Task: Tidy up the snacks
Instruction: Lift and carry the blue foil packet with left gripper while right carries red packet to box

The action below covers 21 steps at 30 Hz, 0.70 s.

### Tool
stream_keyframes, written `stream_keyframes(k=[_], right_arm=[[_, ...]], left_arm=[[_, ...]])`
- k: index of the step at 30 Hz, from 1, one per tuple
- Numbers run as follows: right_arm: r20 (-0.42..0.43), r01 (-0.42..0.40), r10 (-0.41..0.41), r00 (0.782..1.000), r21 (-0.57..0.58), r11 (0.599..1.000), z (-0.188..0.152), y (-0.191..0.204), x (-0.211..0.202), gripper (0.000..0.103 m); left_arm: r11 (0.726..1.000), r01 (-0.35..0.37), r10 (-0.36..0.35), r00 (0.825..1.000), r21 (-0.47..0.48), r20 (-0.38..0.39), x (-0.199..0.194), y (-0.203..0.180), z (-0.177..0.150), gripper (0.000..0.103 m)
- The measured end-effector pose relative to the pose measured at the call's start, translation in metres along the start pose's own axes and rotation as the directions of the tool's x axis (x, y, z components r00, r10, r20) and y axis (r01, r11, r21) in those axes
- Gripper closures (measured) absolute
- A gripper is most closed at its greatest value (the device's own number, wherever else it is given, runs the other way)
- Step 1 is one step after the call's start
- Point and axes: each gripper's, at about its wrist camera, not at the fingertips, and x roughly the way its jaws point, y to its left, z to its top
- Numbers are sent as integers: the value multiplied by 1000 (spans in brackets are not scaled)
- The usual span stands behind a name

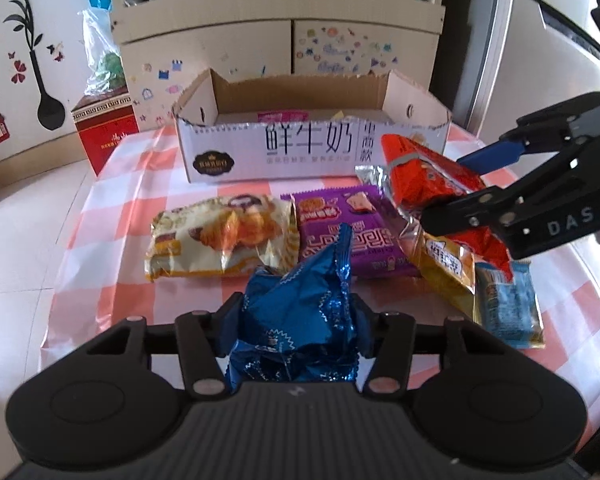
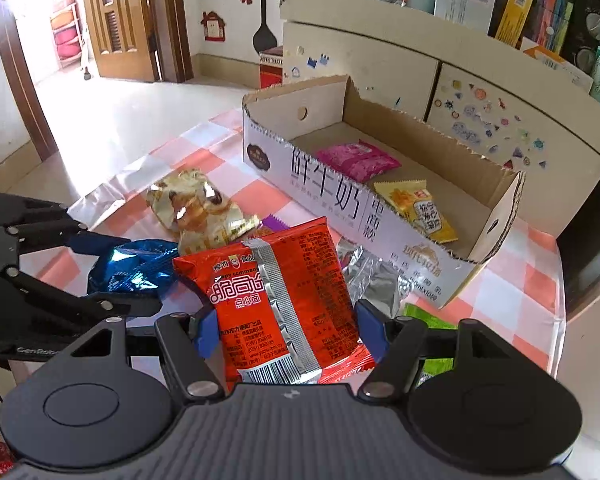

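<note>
Red carton [image 1: 106, 136] stood far left on the floor, beside the bench [image 1: 140, 184] w/ its pink-and-white check cloth. Next along the bench lay the cream pastry pack [image 1: 216, 236], flat, w/ the purple snack pack [image 1: 352, 236] touching its right edge. Nearer you, your left gripper [image 1: 300, 312] had its jaws pinched in tight on the blue foil pack [image 1: 296, 320], crumpled btwn the pads and held up off the cloth in front of the purple one. Behind those sat the cut-down milk carton box [image 1: 312, 152], open-topped, long side facing you; in the right wrist view it held a pink packet [image 2: 358, 160] and a yellow packet [image 2: 420, 210], both flat on the box floor, near each other but apart. Right of centre, your right gripper [image 2: 286, 330] had its jaws about half open, blue pads pressing both edges of the red noodle pack [image 2: 280, 300], held upright above the bench just in front of the box's right end. Under it lay a silver foil wrapper [image 2: 374, 276], an orange-yellow pack [image 1: 448, 268] and, furthest right, a light blue pack [image 1: 508, 304], the orange-yellow one overlapping the blue. A green pack [image 2: 428, 320] peeked out by the right jaw; couldn't tell more of it.
</note>
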Motion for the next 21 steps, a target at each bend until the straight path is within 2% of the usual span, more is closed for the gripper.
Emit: stream_keyframes(k=[7, 12, 21], right_arm=[[41, 2, -2, 999, 5, 1000, 7, -1, -8, 29], [83, -1, -1, 997, 21, 1000, 14, -2, -17, 29], [106, 2, -3, 994, 11, 1000, 20, -1, -20, 29]], left_arm=[[1000, 13, -12, 998, -19, 66, -18, -2, 11, 49], [1000, -10, 11, 993, -11, 121, -28, -3, 21, 49], [999, -48, 48, 986, -7, 160, -36, 4, 35, 49]])
